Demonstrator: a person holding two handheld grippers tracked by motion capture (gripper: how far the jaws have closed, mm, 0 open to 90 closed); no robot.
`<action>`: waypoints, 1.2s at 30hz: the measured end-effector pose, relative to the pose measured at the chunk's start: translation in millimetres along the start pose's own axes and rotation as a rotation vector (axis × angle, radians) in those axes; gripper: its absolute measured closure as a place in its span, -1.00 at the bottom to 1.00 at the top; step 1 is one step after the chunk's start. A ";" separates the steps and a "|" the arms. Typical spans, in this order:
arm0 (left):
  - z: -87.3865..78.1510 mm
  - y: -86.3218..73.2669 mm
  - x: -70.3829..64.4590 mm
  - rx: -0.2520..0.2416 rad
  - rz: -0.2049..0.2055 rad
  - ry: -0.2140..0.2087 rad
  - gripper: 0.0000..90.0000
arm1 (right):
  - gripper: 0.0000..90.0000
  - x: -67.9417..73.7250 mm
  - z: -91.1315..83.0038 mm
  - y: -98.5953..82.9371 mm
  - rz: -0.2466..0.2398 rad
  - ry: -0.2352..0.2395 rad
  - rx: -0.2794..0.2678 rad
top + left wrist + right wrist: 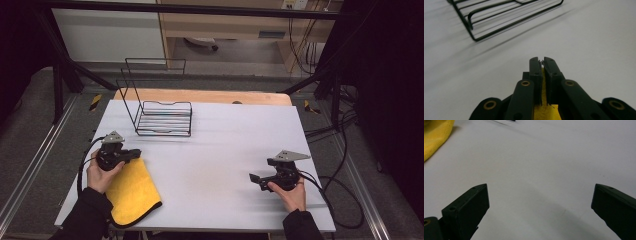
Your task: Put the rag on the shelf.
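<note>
My left gripper (pixel 541 61) has its jaws pressed nearly together on the edge of the yellow cloth (pixel 545 110), a strip of which shows between them low in the left gripper view. In the high view that left gripper (pixel 131 155) sits at the left of the frame, my hand (pixel 102 175) around it, at the cloth's upper edge. The yellow cloth (pixel 131 192) is soft and napped, lying flat with a dark border along its rounded lower corner, in the lower left of the frame near the table's front edge. My right gripper (pixel 540 205) has its jaws wide apart, holding nothing, bare white surface between them; the cloth (pixel 435 135) shows in the upper left corner of that view. In the high view the right gripper (pixel 256 179) is at the lower right, well apart from the cloth, pointing left. Between the two lies open white table (pixel 225 145). A black wire rack (pixel 162 117) stands in the upper left part of the table, beyond the left gripper and apart from it.
</note>
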State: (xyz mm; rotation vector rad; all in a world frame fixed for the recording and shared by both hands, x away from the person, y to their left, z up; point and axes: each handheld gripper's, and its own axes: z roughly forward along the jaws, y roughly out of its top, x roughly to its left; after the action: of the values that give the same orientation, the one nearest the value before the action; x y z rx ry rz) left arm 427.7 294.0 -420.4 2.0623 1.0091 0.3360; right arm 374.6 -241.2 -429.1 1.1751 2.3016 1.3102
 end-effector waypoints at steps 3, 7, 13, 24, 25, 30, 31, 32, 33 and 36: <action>2.0 7.0 -12.3 -0.032 0.022 -0.052 0.90 | -0.95 -0.2 0.0 0.1 -0.001 0.000 -0.002; 9.1 13.3 -24.5 -0.026 0.053 -0.067 0.90 | -0.95 -0.3 0.5 0.2 -0.002 -0.002 0.000; 32.6 29.1 -48.1 0.015 0.109 -0.118 0.90 | -0.95 -0.2 0.6 0.0 -0.005 -0.005 0.002; 76.7 39.9 -68.0 0.090 0.127 -0.150 0.81 | -0.94 1.5 2.6 -1.1 -0.007 -0.008 -0.006; 76.9 39.2 -66.8 0.086 0.116 -0.144 0.81 | -0.94 1.5 2.6 -1.1 -0.007 -0.008 -0.006; 52.3 43.1 -60.2 0.057 0.081 -0.066 0.11 | -0.94 4.3 3.1 -1.7 0.014 -0.004 -0.024; 42.0 43.2 -57.4 0.048 0.062 -0.057 0.00 | -0.94 5.0 3.0 -1.8 0.020 -0.004 -0.026; 33.6 42.2 -55.2 0.042 0.052 -0.052 -0.23 | -0.94 6.4 2.6 -1.4 0.022 -0.005 -0.034; 25.2 40.0 -53.5 0.039 0.047 -0.046 -0.23 | -0.94 6.4 2.6 -1.4 0.022 -0.005 -0.034; 2.6 26.0 -48.2 0.040 0.050 -0.022 -0.34 | -0.94 11.0 3.9 1.1 0.012 -0.007 -0.048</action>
State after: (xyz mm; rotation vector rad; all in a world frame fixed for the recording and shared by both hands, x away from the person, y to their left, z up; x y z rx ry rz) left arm 412.0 246.7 -397.5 2.1257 0.9597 0.3199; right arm 370.3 -230.3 -428.6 1.1777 2.2494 1.3555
